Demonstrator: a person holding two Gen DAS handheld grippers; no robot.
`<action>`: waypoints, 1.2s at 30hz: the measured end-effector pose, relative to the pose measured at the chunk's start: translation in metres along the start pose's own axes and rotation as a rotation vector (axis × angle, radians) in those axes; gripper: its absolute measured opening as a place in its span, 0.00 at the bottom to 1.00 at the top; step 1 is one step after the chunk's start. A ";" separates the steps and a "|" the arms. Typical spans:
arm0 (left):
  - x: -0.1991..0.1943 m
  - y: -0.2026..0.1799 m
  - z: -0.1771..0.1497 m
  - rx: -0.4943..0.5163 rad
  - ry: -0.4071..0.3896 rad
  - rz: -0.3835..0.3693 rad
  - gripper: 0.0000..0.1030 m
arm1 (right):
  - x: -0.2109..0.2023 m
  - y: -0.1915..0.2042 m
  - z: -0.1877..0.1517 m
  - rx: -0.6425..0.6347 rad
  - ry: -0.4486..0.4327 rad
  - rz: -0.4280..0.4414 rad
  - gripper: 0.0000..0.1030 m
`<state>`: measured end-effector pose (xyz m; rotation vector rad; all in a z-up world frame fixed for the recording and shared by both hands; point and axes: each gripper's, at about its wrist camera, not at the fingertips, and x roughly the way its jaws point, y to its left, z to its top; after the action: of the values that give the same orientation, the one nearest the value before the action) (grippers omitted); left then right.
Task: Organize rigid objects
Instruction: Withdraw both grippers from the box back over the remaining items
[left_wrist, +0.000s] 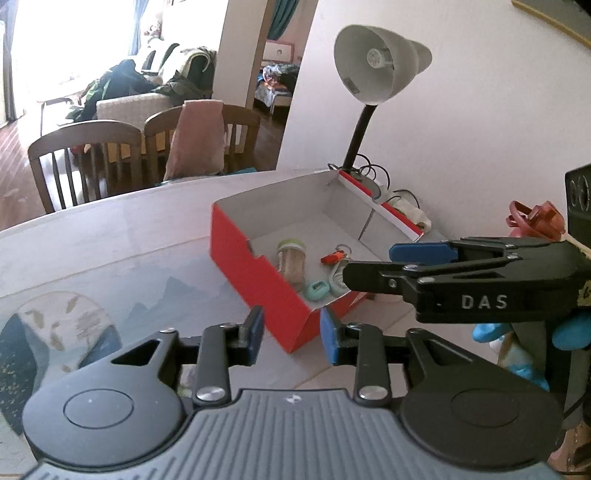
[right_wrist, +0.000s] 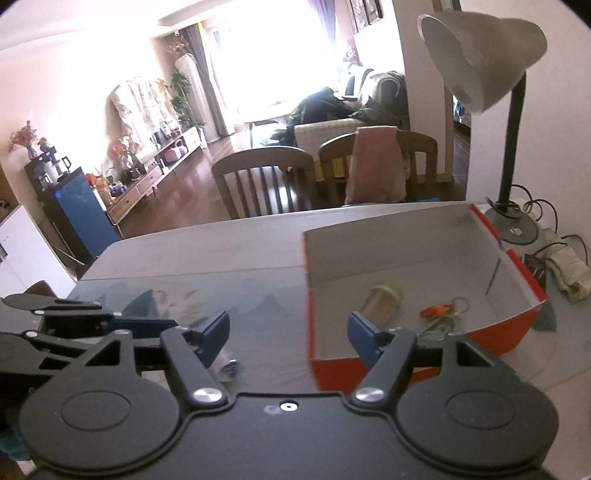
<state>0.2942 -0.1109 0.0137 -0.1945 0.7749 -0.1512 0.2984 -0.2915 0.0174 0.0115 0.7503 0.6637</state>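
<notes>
A red box with a white inside (left_wrist: 236, 254) (right_wrist: 517, 334) stands open on the table. In it lie a small clear bottle with a green cap (left_wrist: 291, 260) (right_wrist: 380, 301), an orange key-ring piece (left_wrist: 332, 256) (right_wrist: 437, 310), a teal oval gadget (left_wrist: 316, 290) and a pale green-white item (left_wrist: 337, 281). My left gripper (left_wrist: 291, 334) is open and empty, just before the box's near corner. My right gripper (right_wrist: 288, 334) is open and empty over the box's left wall; it also shows in the left wrist view (left_wrist: 373, 264), above the box's right end. A small clear object (right_wrist: 229, 365) lies on the table under it.
A grey desk lamp (left_wrist: 376, 70) (right_wrist: 480, 55) stands behind the box with cables (right_wrist: 543, 210) and a folded cloth (right_wrist: 569, 269). A red-lidded item (left_wrist: 535, 218) and blue objects (left_wrist: 491, 332) sit at the right. Wooden chairs (left_wrist: 92, 155) (right_wrist: 266, 177) line the table's far edge.
</notes>
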 end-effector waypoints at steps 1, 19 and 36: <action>-0.006 0.005 -0.004 -0.001 -0.011 0.005 0.53 | -0.002 0.006 -0.002 0.002 -0.004 0.008 0.71; -0.089 0.092 -0.075 -0.068 -0.056 0.067 0.73 | -0.011 0.098 -0.053 -0.029 -0.040 0.050 0.87; -0.099 0.160 -0.136 -0.164 -0.034 0.080 0.97 | 0.024 0.153 -0.108 -0.022 0.084 0.035 0.87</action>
<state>0.1381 0.0494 -0.0508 -0.3203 0.7605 -0.0089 0.1574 -0.1797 -0.0411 -0.0241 0.8252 0.7092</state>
